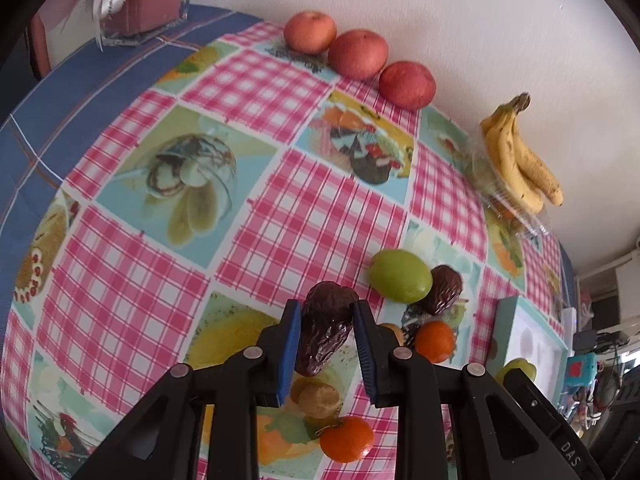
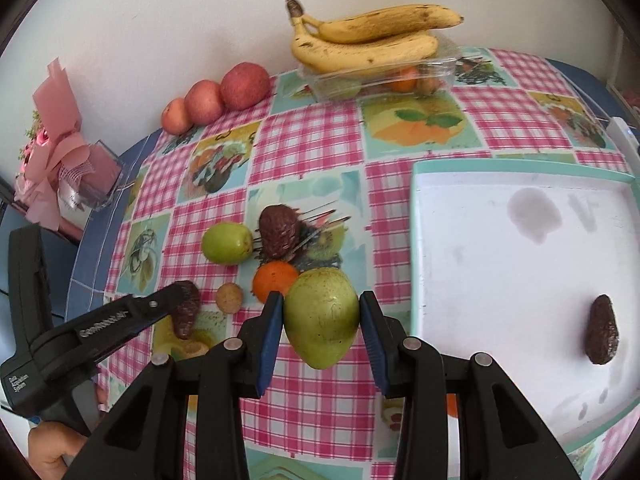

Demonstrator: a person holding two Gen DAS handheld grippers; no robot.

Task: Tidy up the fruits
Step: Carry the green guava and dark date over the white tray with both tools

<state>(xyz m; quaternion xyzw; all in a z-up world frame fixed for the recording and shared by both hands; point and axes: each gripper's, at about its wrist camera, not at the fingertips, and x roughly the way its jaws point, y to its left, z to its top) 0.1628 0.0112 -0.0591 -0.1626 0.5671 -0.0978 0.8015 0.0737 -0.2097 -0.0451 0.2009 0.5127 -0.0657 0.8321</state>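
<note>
My left gripper [image 1: 326, 312] is shut on a dark brown date [image 1: 324, 332] and holds it above the checked tablecloth; it shows from the side in the right wrist view [image 2: 182, 300]. My right gripper [image 2: 322, 308] is shut on a green fruit [image 2: 322, 316], held just left of the white tray [image 2: 440, 216]. One date [image 2: 602, 330] lies in the tray. On the cloth lie another green fruit [image 2: 226, 242], a date [image 2: 278, 232], an orange [image 2: 274, 280] and a small brown nut [image 2: 229, 298].
Three red apples [image 1: 362, 54] line the wall. Bananas [image 2: 368, 40] rest on a clear plastic box [image 2: 384, 76] with fruit inside. A second orange [image 1: 346, 438] lies near the left gripper. A pink bouquet in a glass vase [image 2: 76, 176] stands at the table's left end.
</note>
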